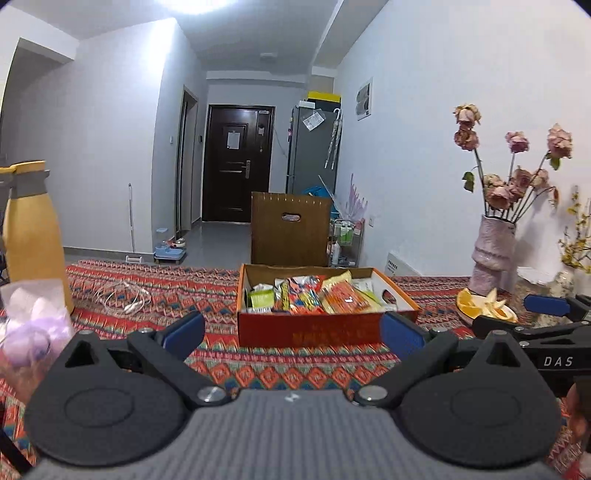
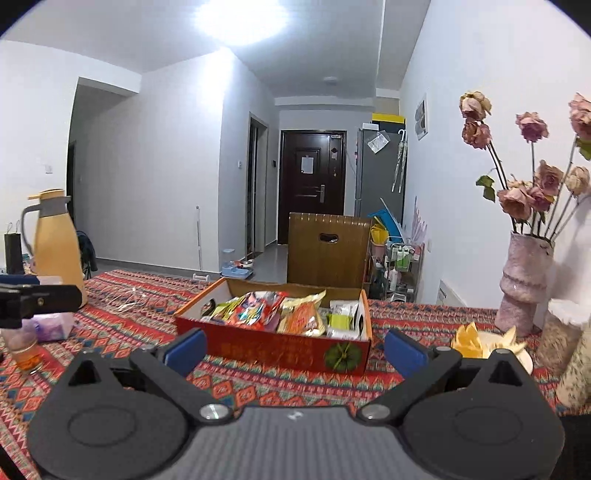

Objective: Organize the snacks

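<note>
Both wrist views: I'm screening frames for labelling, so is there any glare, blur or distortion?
Left wrist: ceiling light blown out, walls bowed by fisheye, tissue pack at the edge blurred. Right wrist: ceiling light glares white, vase leans, snack box sharp.

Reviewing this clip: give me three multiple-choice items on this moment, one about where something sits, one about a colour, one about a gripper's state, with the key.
1. Where are the snack packets?
A. Inside the open cardboard box
B. Scattered across the tablecloth
C. On the plate of orange pieces

2. What colour is the jug at the table's left end?
A. Green
B. Yellow with a grey collar
C. Red

3. How do the two grippers stand?
A. Both shut on packets
B. Left one shut, right one open
C. Both open and holding nothing

Key:
1 A: the snack packets lie heaped within the cardboard box on the tablecloth.
2 B: the jug is yellow under a grey collar.
3 C: the left gripper and right gripper show blue pads spread wide with nothing between them.
</note>
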